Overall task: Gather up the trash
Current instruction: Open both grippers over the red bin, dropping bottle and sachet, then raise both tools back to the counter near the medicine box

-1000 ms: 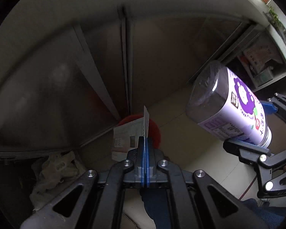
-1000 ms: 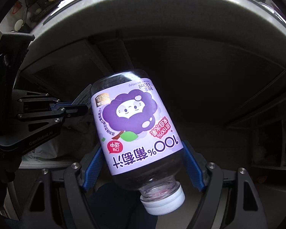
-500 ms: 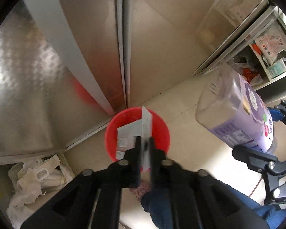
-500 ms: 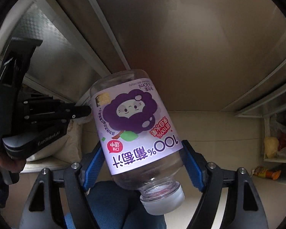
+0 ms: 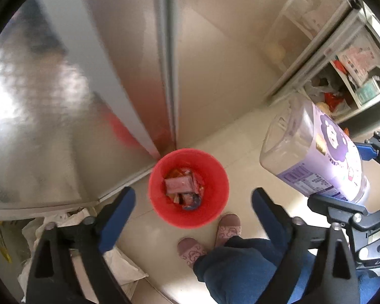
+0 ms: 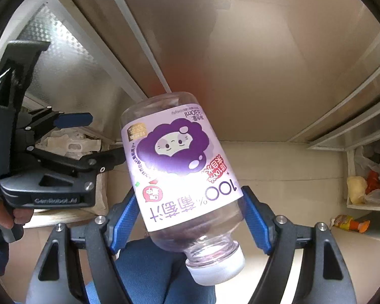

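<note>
Two views, entered in turn.

Left wrist view: left gripper (image 5: 192,197) with fingers (image 5: 117,212) spreading wide, nothing between them. Red bin (image 5: 215,177) on the floor directly ahead of and between the fingers, holding wrappers (image 5: 182,190) (pink packet uppermost). Juice bottle (image 5: 314,152) well off beyond the right-hand finger, carried by the other tool. Person's slippers (image 5: 228,225) just beside the bin.

Right wrist view: right gripper (image 6: 190,217) with fingers (image 6: 124,217) clamped on the bottle's lower body, white cap toward the camera, base away. Bottle appears empty. Bin not visible here.

Progress, as judged: left load seems delivered; bottle not yet over the bin (one item outstanding), needing a sideways carry and release.
</note>
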`<state>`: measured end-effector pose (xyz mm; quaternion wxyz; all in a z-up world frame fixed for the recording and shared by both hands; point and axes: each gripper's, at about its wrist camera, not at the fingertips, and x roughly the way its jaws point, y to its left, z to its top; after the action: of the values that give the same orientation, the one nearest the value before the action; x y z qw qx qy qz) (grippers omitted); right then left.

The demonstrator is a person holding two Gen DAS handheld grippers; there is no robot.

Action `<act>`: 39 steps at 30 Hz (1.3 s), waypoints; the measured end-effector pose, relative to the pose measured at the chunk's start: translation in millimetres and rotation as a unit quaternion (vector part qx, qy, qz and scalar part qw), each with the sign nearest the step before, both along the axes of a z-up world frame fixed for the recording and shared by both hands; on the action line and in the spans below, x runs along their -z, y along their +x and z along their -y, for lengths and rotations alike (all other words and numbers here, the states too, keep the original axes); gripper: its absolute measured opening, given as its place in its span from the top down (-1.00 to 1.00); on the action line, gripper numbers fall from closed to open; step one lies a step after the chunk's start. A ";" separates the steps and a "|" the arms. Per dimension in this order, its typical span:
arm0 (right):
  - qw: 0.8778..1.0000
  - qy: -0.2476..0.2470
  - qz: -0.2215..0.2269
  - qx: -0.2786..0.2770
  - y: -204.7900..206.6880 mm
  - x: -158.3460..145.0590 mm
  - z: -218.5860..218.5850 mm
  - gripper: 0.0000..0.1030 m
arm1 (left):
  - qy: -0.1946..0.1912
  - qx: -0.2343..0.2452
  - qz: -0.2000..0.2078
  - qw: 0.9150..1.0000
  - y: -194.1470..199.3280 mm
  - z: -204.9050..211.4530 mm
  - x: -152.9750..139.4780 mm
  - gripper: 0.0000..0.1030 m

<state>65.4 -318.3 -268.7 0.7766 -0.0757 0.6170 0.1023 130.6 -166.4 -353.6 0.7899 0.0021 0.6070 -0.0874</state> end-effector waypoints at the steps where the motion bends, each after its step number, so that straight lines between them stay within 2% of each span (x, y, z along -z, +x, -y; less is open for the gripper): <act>1: 1.000 0.001 0.001 -0.004 -0.5 -1.7 3.8 -0.47 | 0.001 -0.007 0.005 1.000 -2.5 -2.9 -1.7 -0.99; 5: 1.000 0.005 -0.003 -0.021 6.6 1.7 2.6 -0.47 | 0.009 -0.033 0.006 0.999 -8.3 -20.9 -2.6 -0.99; 13: 0.998 0.000 -0.014 -0.060 25.8 42.0 -21.0 -0.47 | 0.025 -0.078 0.000 0.997 -14.7 -53.2 16.4 -0.99; 17: 0.996 -0.003 -0.032 -0.083 34.0 73.2 -32.8 -0.48 | 0.026 -0.096 -0.009 0.995 -22.6 -66.0 27.4 -0.99; 18: 0.996 -0.005 -0.035 -0.085 35.5 79.1 -35.2 -0.59 | 0.026 -0.097 -0.011 0.995 -25.4 -68.3 27.8 -0.99; 19: 0.996 -0.014 -0.030 -0.086 36.1 82.1 -37.0 -0.85 | 0.028 -0.095 -0.012 0.995 -27.9 -69.0 27.2 -0.99; 21: 0.996 -0.023 -0.019 -0.089 34.8 79.3 -38.9 -0.97 | 0.031 -0.089 -0.014 0.995 -32.7 -67.4 25.1 -0.99; 22: 0.995 -0.022 -0.018 -0.091 33.4 77.1 -39.4 -0.98 | 0.034 -0.087 -0.017 0.995 -34.7 -66.7 23.1 -0.99; 25: 0.995 -0.032 -0.013 -0.090 32.6 66.1 -38.7 -0.98 | 0.030 -0.089 -0.016 0.995 -39.6 -66.2 8.2 -0.99; 29: 0.996 -0.027 -0.009 -0.081 25.9 32.9 -42.1 -0.98 | 0.019 -0.094 -0.008 0.995 -46.3 -70.6 -28.9 -0.99; 39: 0.996 -0.009 0.042 -0.077 7.8 -98.4 -58.3 -0.98 | 0.032 -0.107 0.035 0.993 -57.8 -76.6 -172.9 -0.99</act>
<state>73.2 -260.0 -170.2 0.7912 -0.1340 0.5768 0.1529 72.8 -89.8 -180.8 0.8148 -0.0345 0.5785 0.0168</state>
